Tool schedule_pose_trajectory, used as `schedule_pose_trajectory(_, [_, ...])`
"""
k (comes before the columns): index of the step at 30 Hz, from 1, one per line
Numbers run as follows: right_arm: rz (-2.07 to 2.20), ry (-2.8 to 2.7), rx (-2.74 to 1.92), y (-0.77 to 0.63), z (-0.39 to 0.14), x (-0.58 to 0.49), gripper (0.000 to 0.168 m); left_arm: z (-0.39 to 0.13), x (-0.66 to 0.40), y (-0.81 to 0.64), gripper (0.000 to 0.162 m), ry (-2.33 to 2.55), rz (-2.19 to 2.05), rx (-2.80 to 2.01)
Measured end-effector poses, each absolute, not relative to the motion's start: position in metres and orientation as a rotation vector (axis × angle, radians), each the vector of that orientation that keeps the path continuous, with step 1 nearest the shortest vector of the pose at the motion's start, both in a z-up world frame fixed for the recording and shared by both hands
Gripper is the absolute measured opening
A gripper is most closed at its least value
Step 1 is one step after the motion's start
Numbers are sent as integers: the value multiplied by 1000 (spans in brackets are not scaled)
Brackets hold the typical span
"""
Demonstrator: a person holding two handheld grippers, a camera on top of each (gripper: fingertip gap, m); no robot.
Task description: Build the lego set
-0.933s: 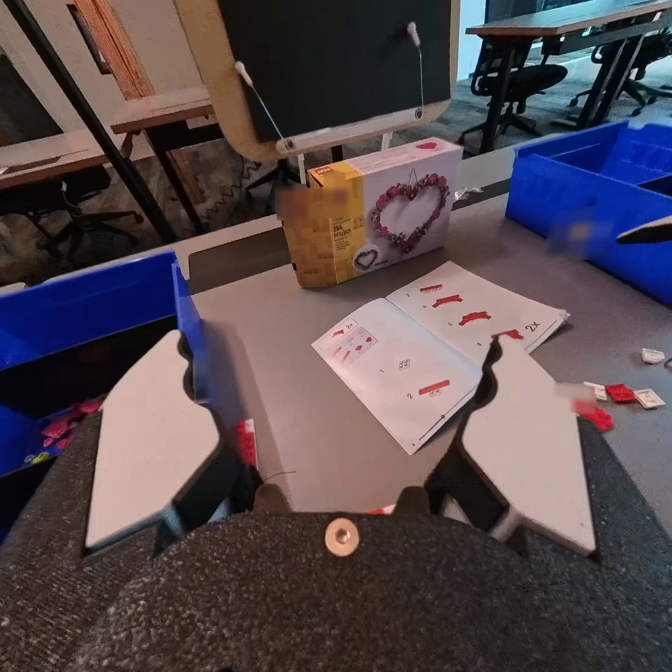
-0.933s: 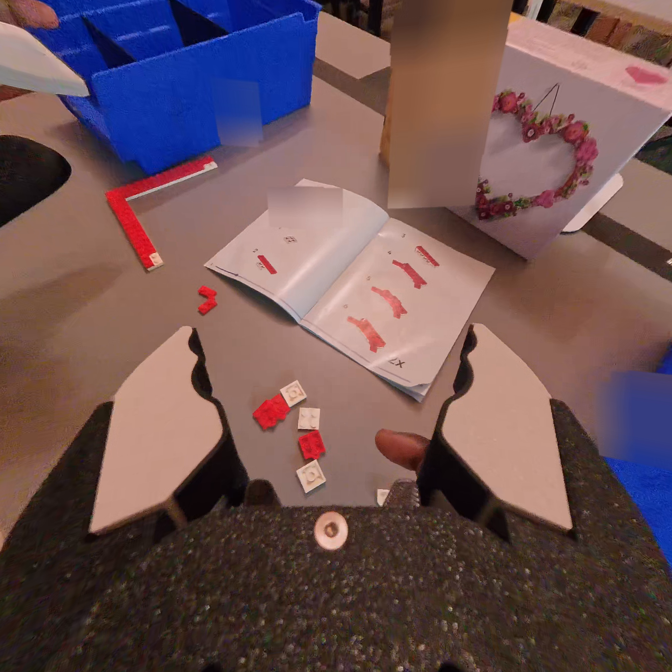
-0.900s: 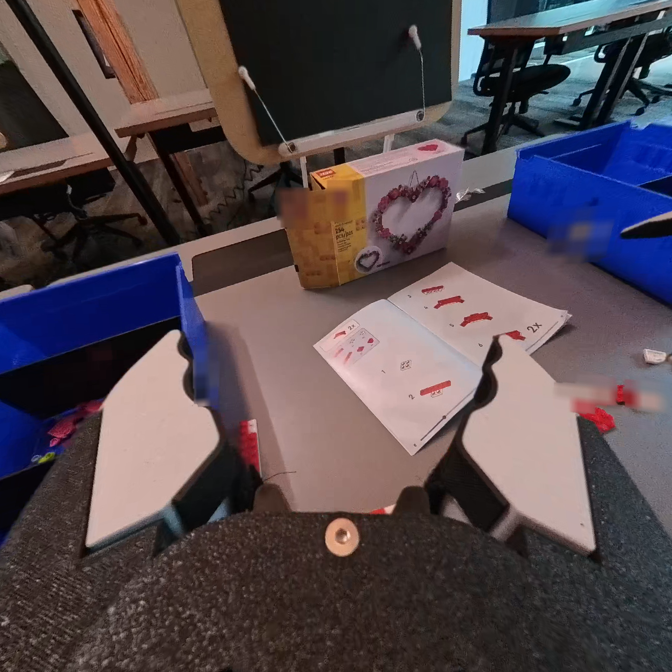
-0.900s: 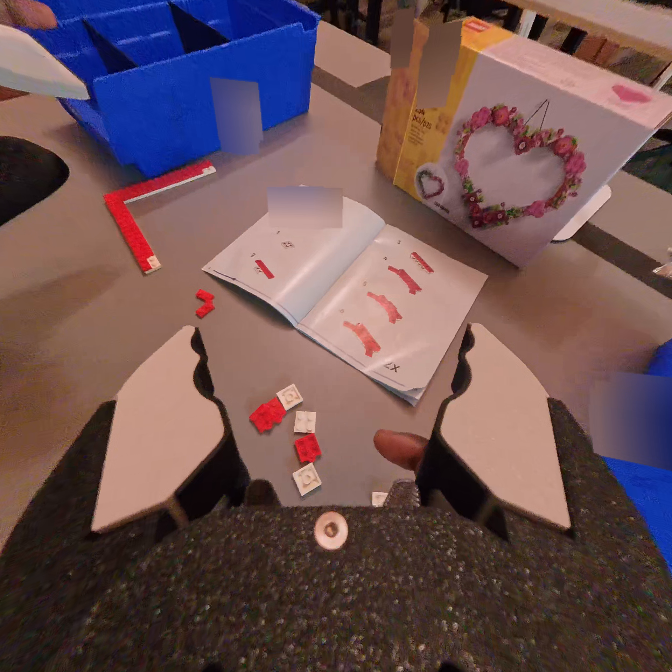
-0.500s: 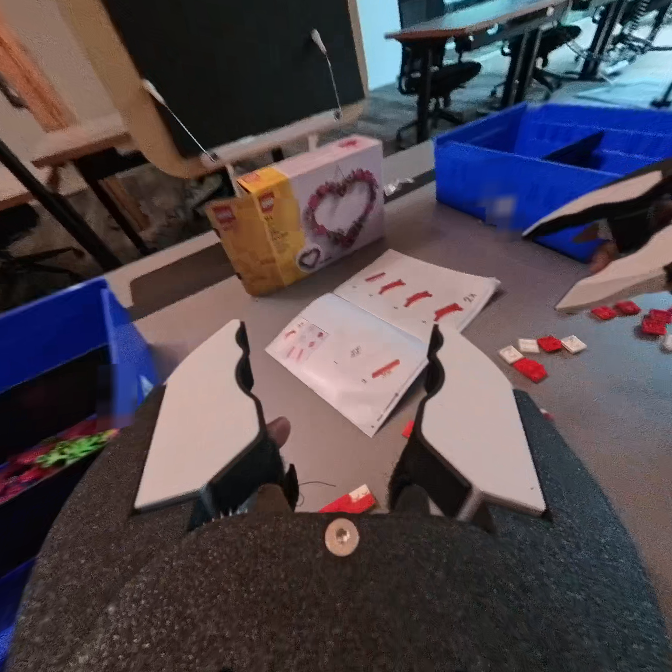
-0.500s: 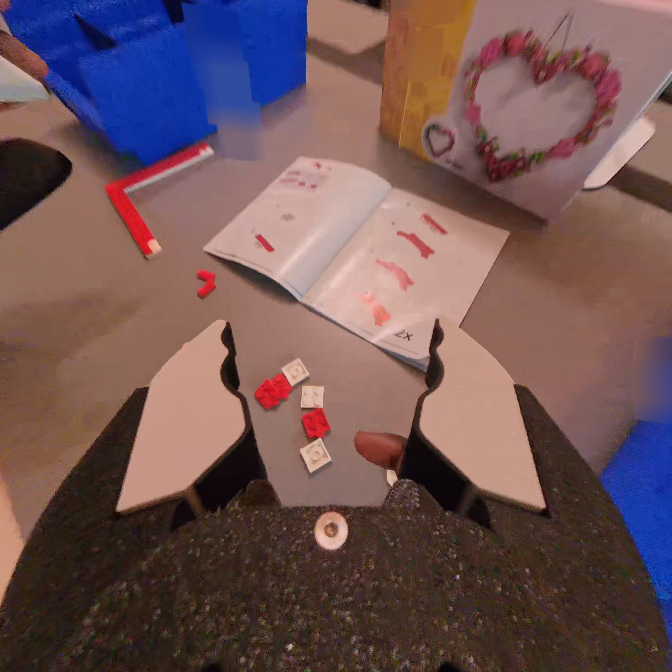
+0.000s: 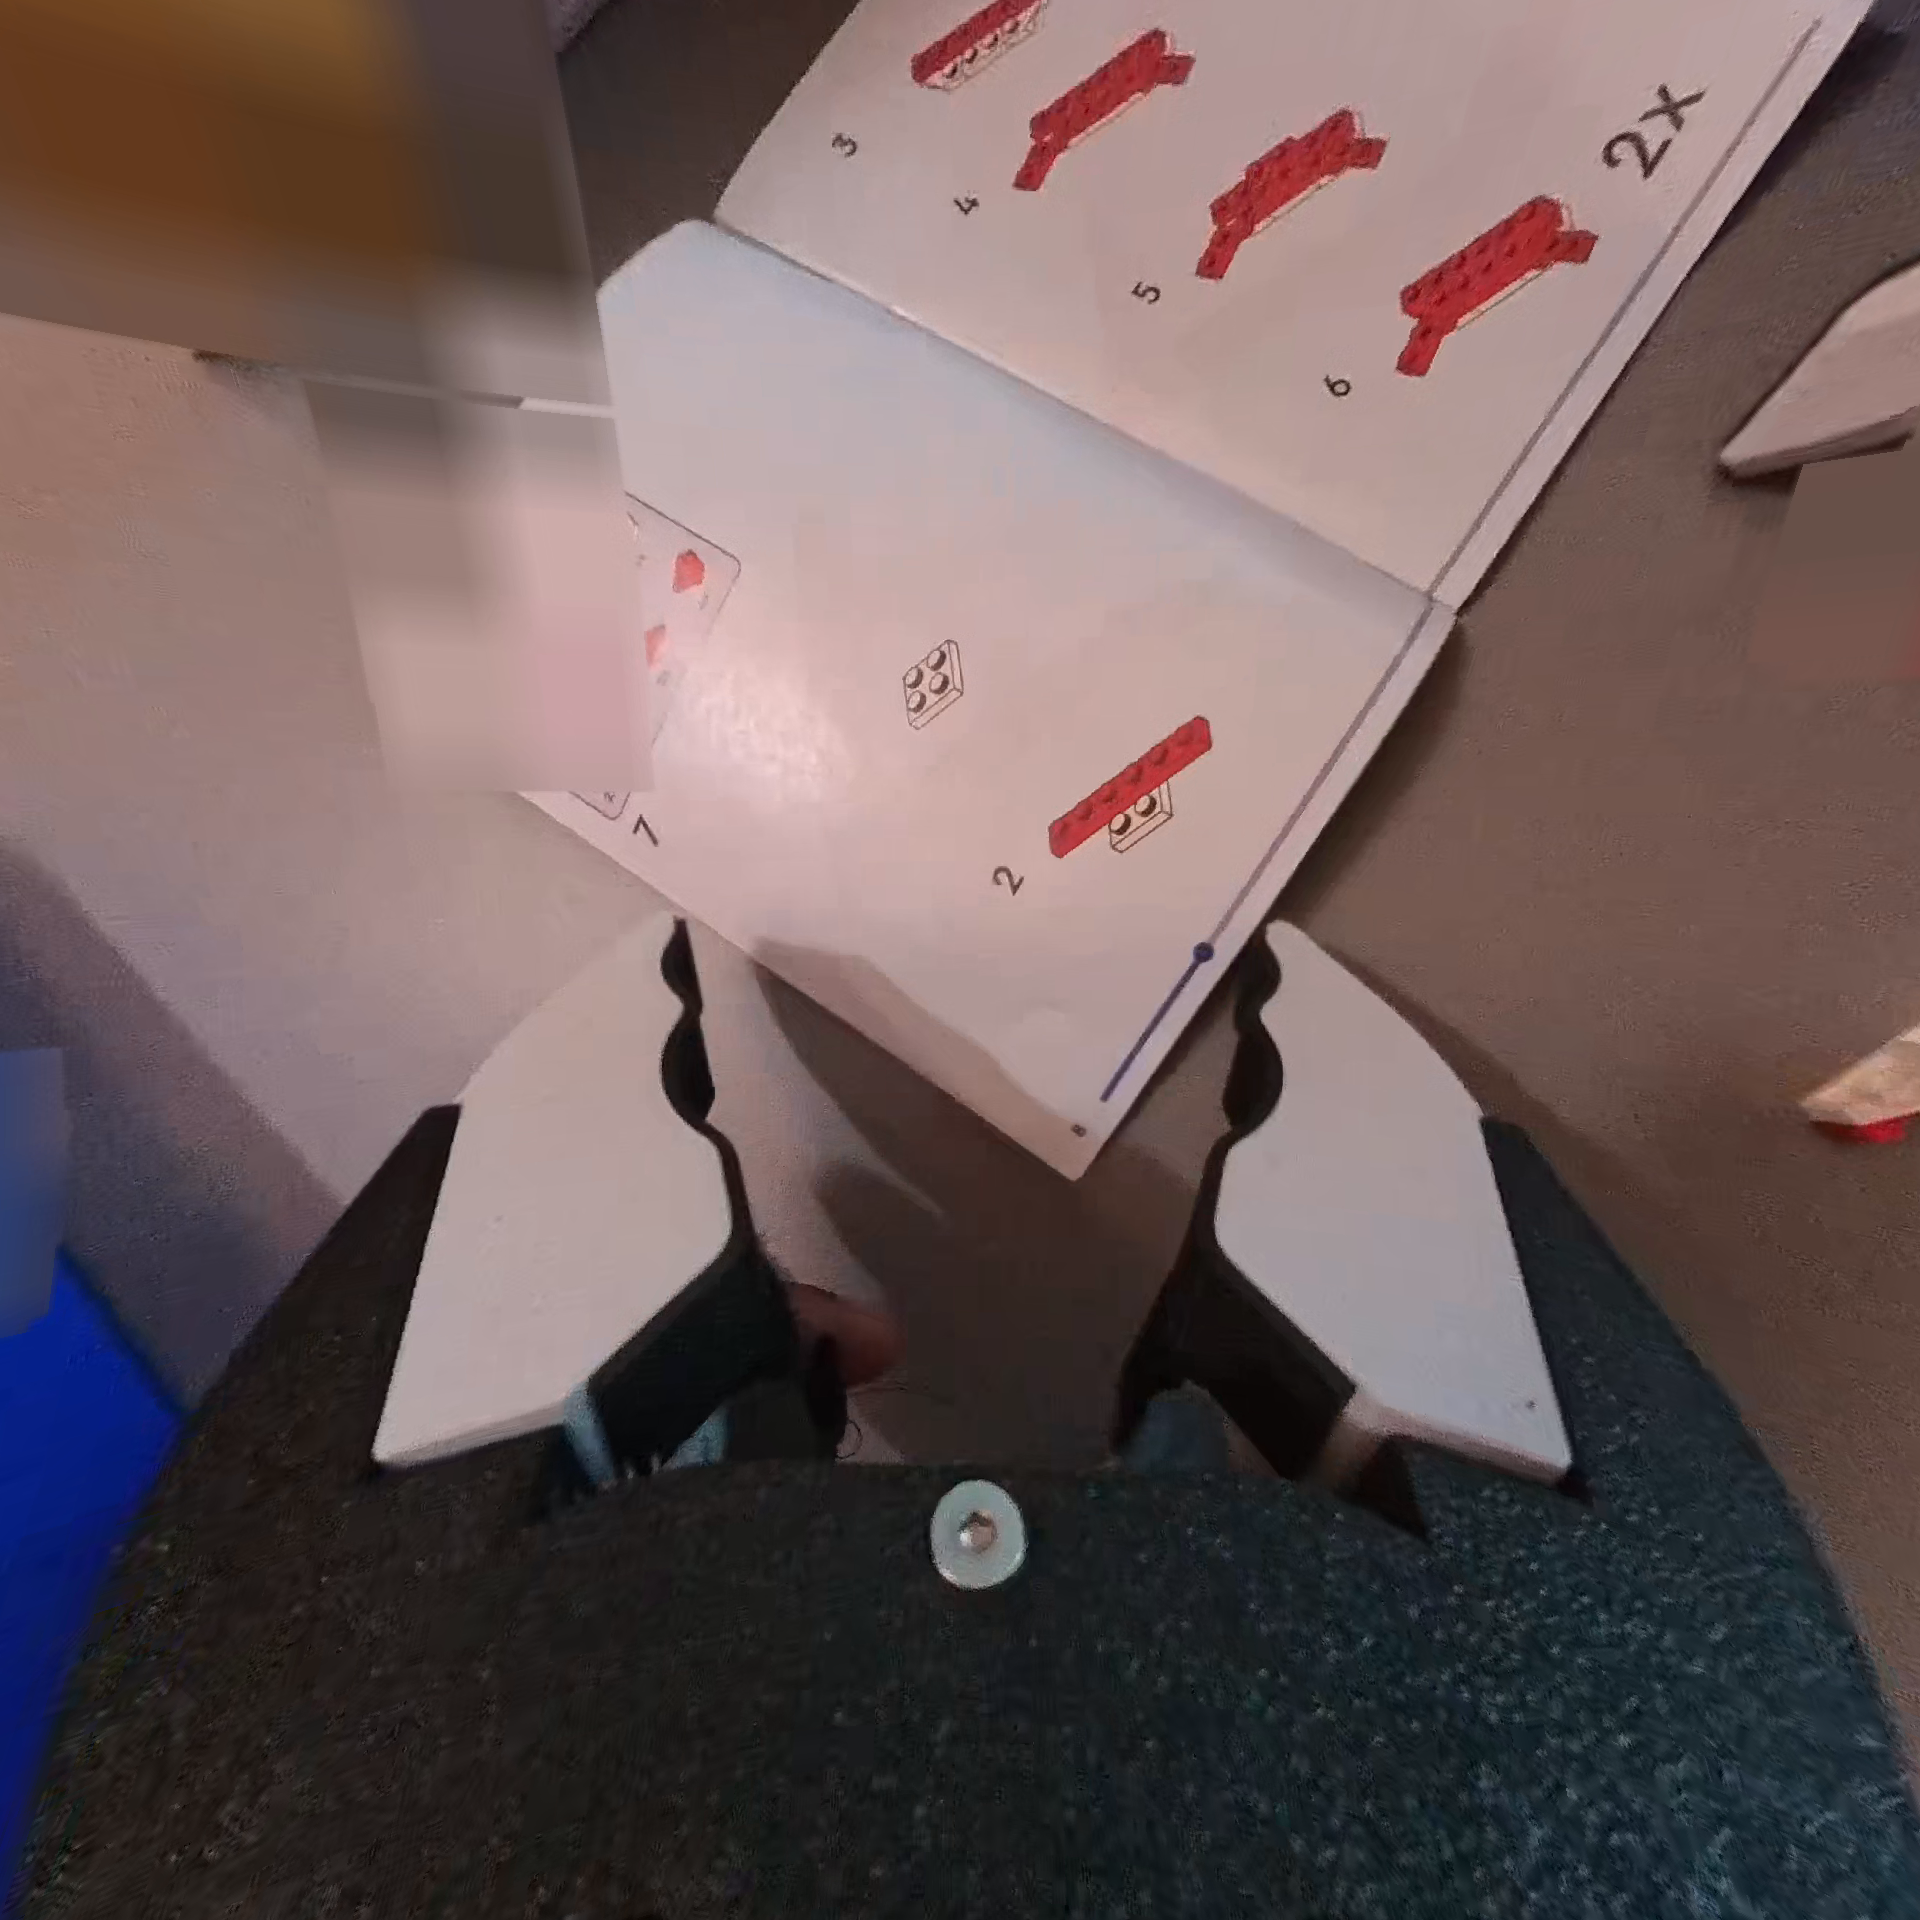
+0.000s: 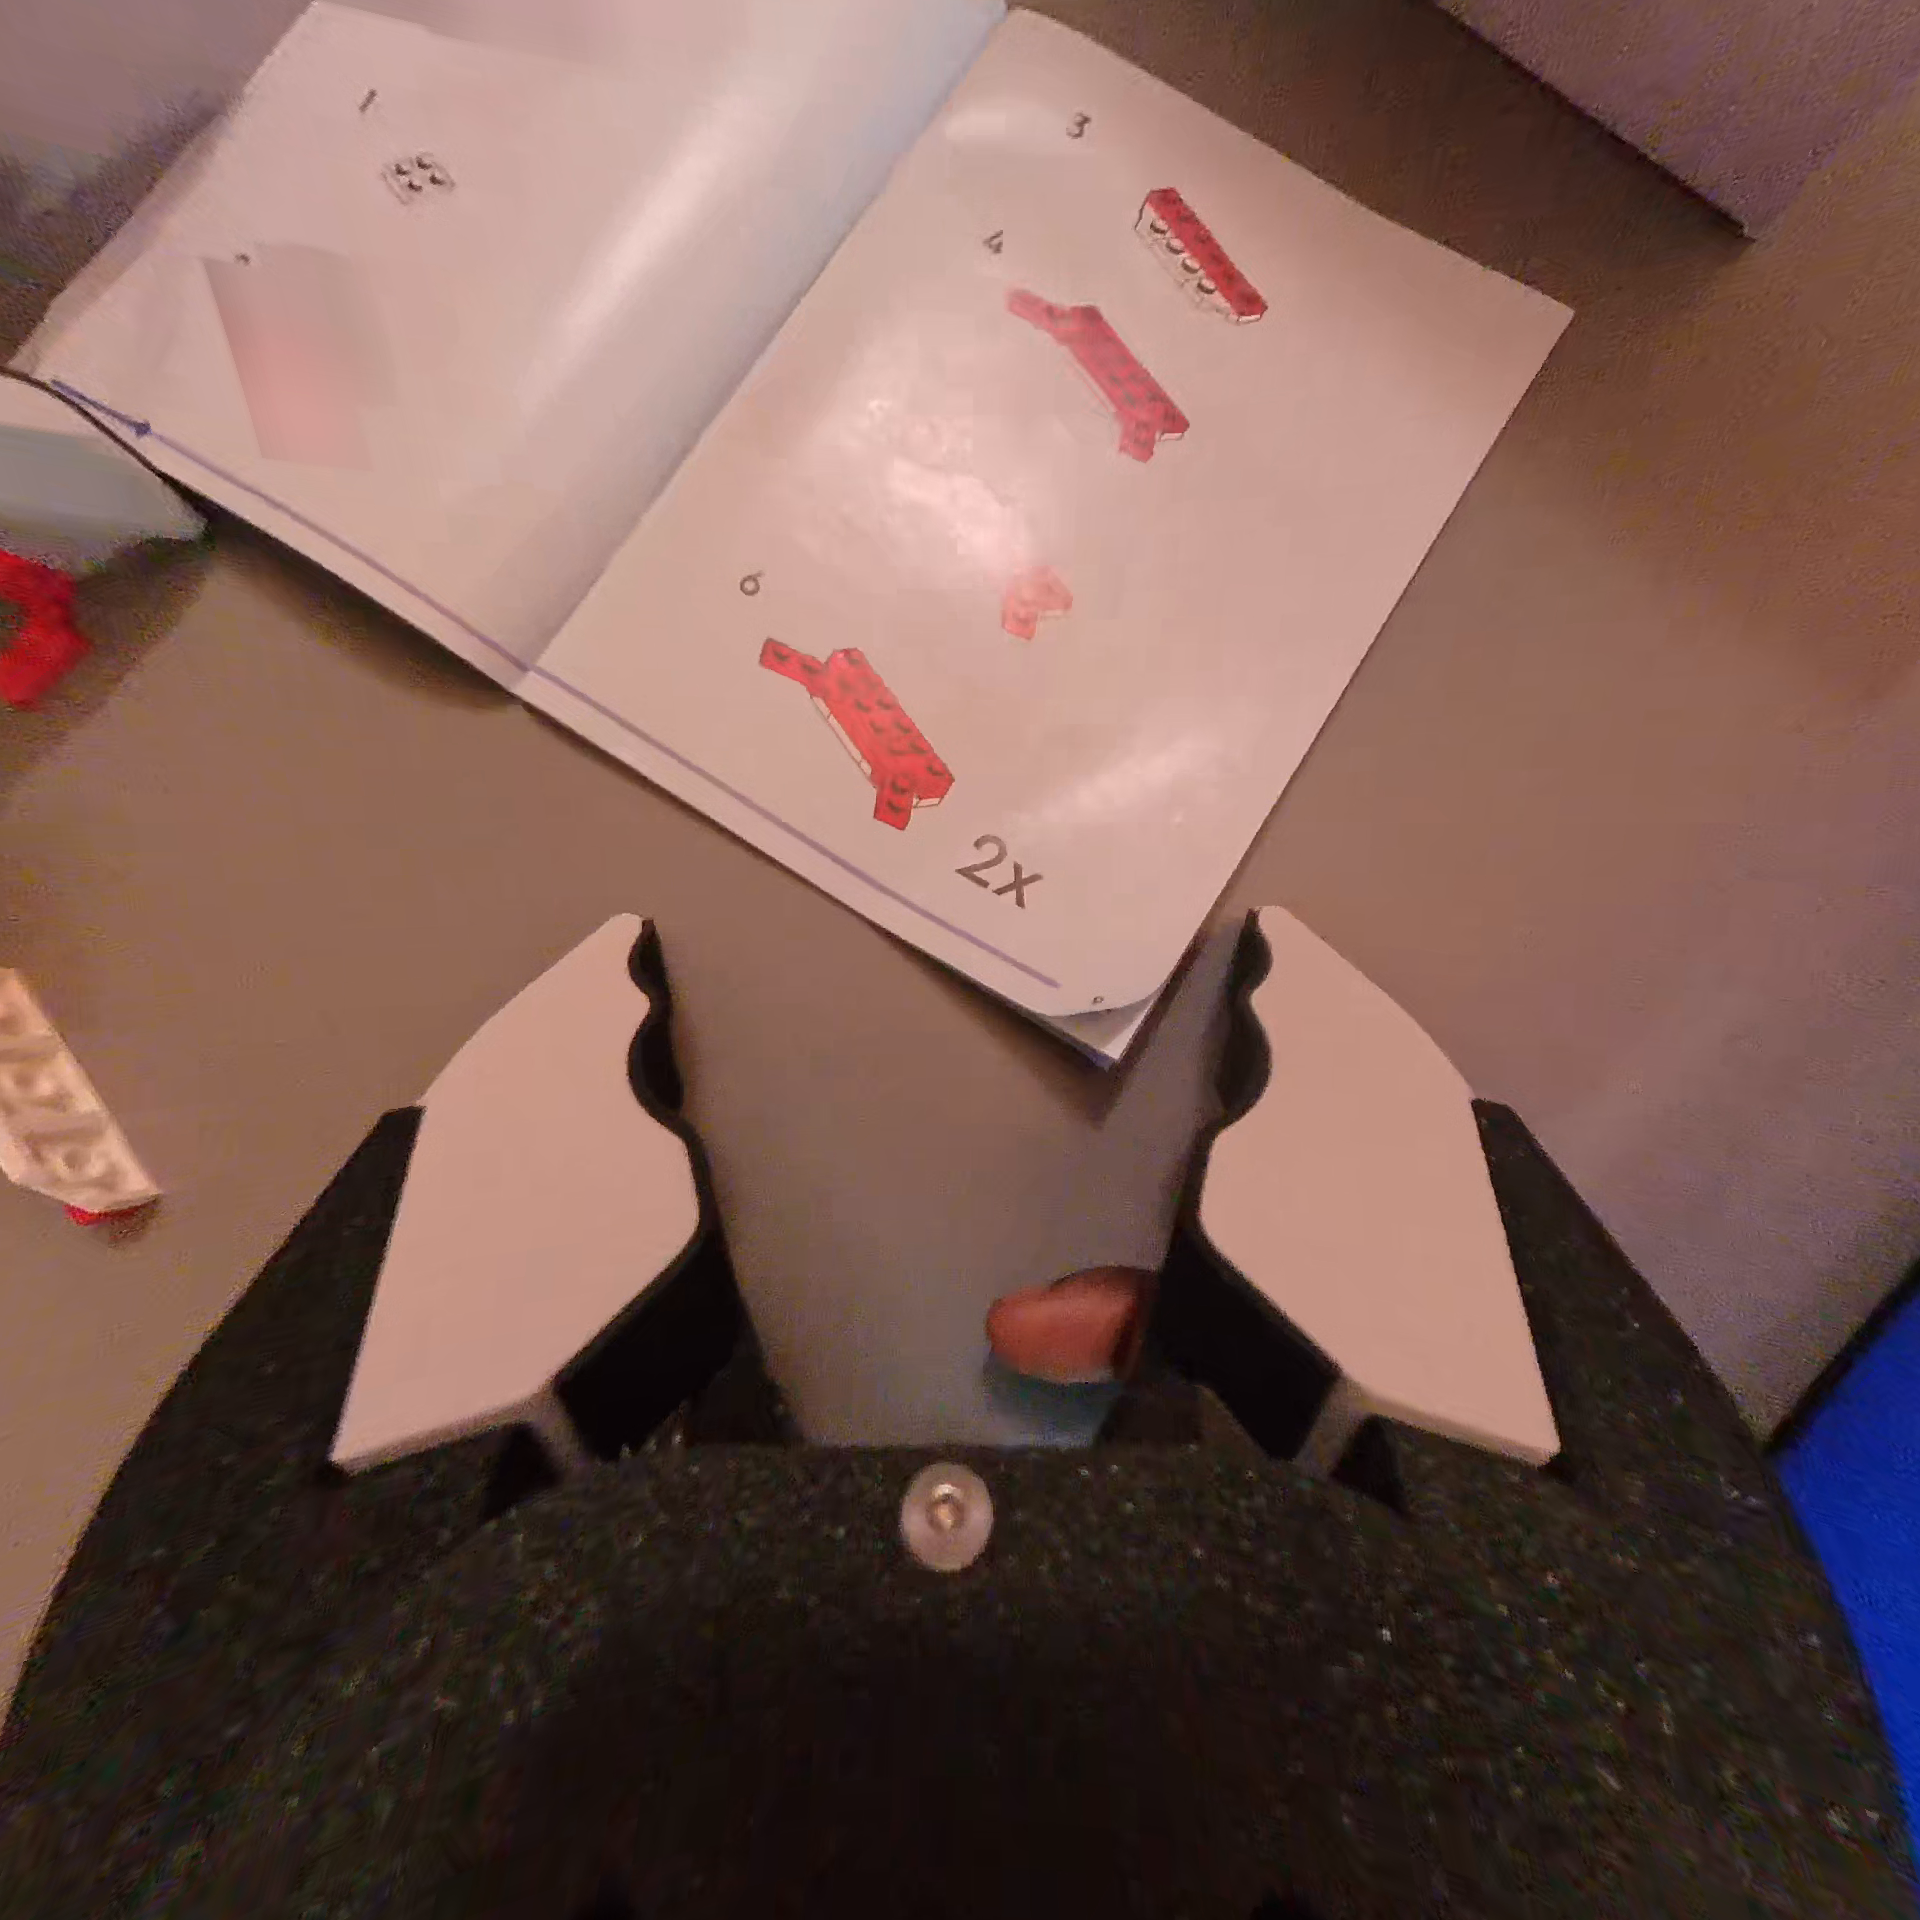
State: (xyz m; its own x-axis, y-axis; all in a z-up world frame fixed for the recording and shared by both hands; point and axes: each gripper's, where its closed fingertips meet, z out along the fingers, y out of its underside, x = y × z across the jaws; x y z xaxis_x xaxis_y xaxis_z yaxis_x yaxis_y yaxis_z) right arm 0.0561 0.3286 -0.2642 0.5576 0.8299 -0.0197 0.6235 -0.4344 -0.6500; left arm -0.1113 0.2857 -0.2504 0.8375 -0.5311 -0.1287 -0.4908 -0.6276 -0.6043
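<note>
Close ahead, the open booklet (image 7: 1039, 582) lies flat on the grey table (image 8: 312, 935), its near corners just before both grippers. Left gripper (image 7: 961, 966) and right gripper (image 8: 940, 956) hang spread and empty, bare table between their fingers.

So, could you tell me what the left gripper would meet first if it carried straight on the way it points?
Probably the open instruction booklet: the left gripper is open and empty, and the booklet's near corner lies between its fingertips. Its height above the page is unclear.
</note>
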Motion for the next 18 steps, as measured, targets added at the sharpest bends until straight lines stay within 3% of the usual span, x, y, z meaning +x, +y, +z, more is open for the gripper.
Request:
schedule_pose_trajectory(5, [517,-1212,-2186,308,-260,52,87,-249,-119,287,95,694,-51,-2340])
schedule_pose_trajectory(9, [494,-1136,-2023,305,-230,59,90,-227,-125,283,85,690,16,-2230])
schedule_pose_trajectory(13, [990,-1472,-1772,206,-209,31,74,-191,-75,242,65,841,-383,-1974])
schedule_pose_trajectory(18, [1057,-1471,-1839,186,-232,21,42,-178,-40,185,50,1033,-766,-1774])
